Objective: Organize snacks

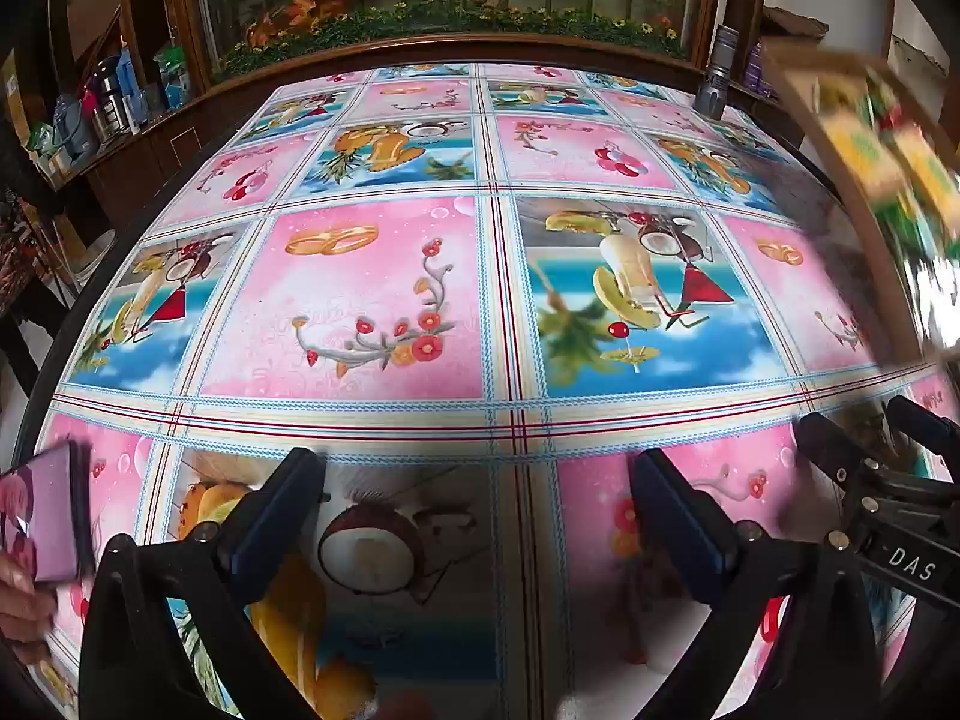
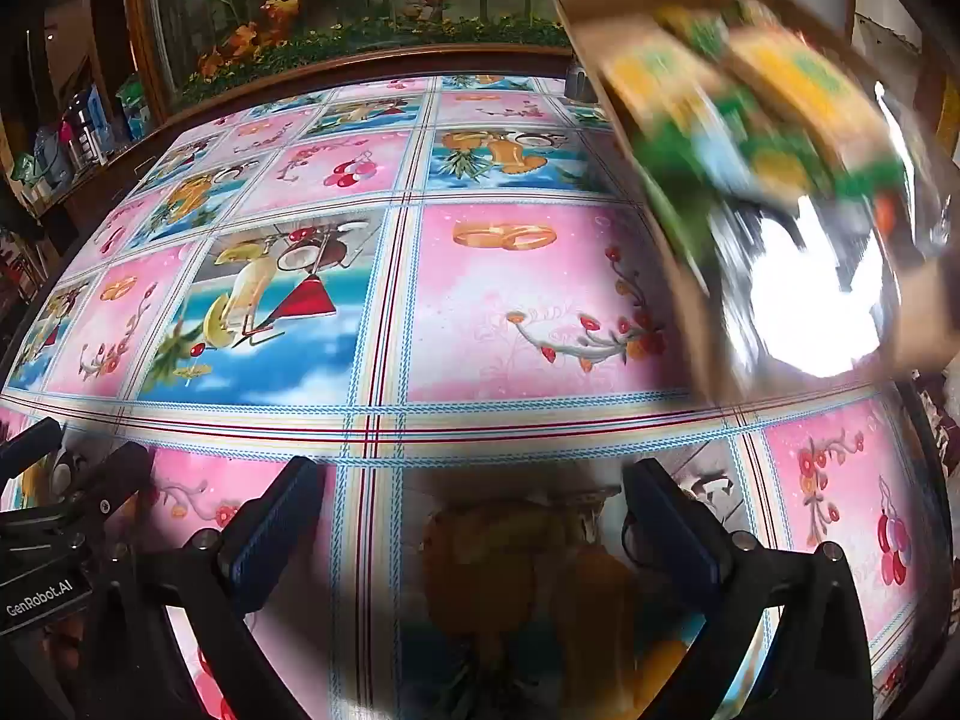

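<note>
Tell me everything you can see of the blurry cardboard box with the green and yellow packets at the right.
The brown cardboard box is an open, shallow tray, motion-blurred and steeply tilted, so its inside faces the cameras. In it lie packets printed in green and yellow, and a shiny patch low down glares white. It fills the upper right of the right wrist view and shows again at the right edge of the left wrist view, over the flowered tablecloth. What holds it cannot be told; neither gripper touches it.

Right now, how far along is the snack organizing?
Done: nothing visible; no snack lies sorted on the patterned tablecloth. In hand: neither the left claw nor the right claw holds anything; both are open. A blurred cardboard box of snack packets is tilted above the table's right side. Left: all the sorting.
</note>
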Action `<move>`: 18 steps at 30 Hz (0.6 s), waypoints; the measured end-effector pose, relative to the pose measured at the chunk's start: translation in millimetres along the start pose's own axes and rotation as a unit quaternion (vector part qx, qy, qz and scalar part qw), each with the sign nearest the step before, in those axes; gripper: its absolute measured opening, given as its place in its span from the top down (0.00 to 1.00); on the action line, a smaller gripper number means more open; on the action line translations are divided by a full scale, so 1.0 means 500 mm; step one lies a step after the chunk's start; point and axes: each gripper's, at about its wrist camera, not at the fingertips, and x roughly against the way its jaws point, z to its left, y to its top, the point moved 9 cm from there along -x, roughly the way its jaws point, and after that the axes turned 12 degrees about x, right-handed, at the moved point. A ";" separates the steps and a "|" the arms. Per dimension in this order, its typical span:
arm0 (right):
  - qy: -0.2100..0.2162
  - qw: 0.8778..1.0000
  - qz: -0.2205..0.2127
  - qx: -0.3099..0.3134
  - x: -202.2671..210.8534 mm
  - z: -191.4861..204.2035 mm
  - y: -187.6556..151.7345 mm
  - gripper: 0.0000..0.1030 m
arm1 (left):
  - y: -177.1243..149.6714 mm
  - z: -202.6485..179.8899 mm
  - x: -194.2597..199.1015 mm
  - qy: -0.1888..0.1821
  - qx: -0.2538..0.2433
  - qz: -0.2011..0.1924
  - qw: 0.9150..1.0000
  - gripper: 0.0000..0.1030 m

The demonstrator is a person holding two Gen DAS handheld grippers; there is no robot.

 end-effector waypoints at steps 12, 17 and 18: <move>-0.001 1.000 0.000 0.001 0.000 0.001 0.000 0.01 | 0.000 0.000 0.000 0.000 0.000 0.000 1.000 0.00; -0.002 1.000 0.000 0.001 0.000 0.003 0.001 0.01 | 0.000 0.000 0.000 0.000 0.000 0.000 1.000 0.00; -0.002 1.000 0.000 0.001 0.000 0.003 0.001 0.01 | 0.000 0.000 -0.001 0.000 0.000 0.000 1.000 0.00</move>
